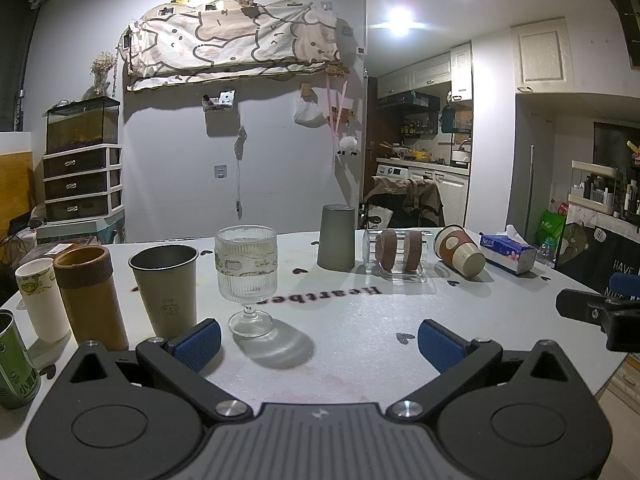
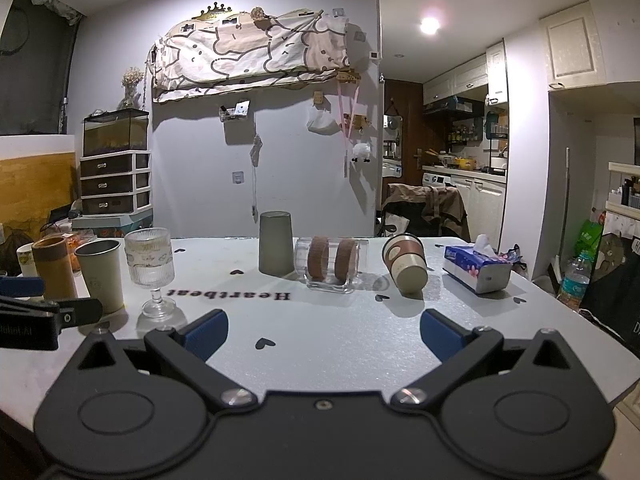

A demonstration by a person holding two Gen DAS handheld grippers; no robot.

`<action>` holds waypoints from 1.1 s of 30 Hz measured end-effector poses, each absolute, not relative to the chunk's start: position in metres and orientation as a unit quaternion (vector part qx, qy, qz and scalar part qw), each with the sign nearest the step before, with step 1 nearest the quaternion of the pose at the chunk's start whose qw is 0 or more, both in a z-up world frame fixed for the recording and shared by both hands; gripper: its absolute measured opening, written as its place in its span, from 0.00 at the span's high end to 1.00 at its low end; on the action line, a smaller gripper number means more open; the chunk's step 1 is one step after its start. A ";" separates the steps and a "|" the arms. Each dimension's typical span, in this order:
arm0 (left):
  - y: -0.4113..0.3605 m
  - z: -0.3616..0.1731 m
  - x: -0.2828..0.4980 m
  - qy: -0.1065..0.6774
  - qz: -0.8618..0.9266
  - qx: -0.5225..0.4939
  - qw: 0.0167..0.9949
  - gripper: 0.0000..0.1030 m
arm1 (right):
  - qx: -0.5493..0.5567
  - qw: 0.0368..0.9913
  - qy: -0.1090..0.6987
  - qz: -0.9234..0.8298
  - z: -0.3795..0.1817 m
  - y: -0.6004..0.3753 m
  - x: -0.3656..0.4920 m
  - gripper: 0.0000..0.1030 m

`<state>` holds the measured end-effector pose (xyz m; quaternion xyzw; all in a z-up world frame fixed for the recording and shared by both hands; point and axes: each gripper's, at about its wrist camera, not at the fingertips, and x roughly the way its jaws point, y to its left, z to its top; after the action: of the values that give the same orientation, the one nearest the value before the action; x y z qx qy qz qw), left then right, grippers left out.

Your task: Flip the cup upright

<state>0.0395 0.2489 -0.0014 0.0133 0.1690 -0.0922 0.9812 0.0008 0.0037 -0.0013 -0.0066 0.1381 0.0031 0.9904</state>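
Note:
A grey cup (image 1: 336, 238) stands upside down at the back of the white table; it also shows in the right wrist view (image 2: 275, 243). A brown-and-cream paper cup (image 1: 460, 251) lies on its side to the right (image 2: 406, 263). A clear glass with brown bands (image 1: 396, 255) lies on its side between them (image 2: 331, 265). My left gripper (image 1: 319, 344) is open and empty, low over the near table. My right gripper (image 2: 323, 334) is open and empty, in front of the lying cups.
Upright at the left are a ribbed stem glass (image 1: 246, 276), a metal cup (image 1: 165, 286), a brown tumbler (image 1: 90, 294), a white cup (image 1: 40, 300) and a green can (image 1: 12, 364). A tissue box (image 2: 477, 267) sits at the right.

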 end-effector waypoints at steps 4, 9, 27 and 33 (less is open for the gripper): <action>0.247 -0.002 0.040 0.170 -0.093 0.014 0.981 0.00 | -0.007 0.990 0.138 0.004 -0.001 0.004 0.001 0.00; 0.247 -0.002 0.040 0.170 -0.093 0.014 0.981 0.00 | -0.006 0.990 0.138 0.003 -0.001 0.004 0.001 0.00; 0.247 -0.003 0.040 0.169 -0.093 0.014 0.981 0.00 | -0.006 0.990 0.137 0.004 -0.002 0.003 0.001 0.00; 0.245 -0.004 0.041 0.171 -0.094 0.014 0.981 0.00 | -0.005 0.990 0.138 0.004 -0.001 0.003 0.000 0.00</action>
<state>0.0411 0.2447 -0.0040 0.0140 0.1710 -0.0939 0.9807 0.0003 0.0034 -0.0006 -0.0055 0.1382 0.0036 0.9904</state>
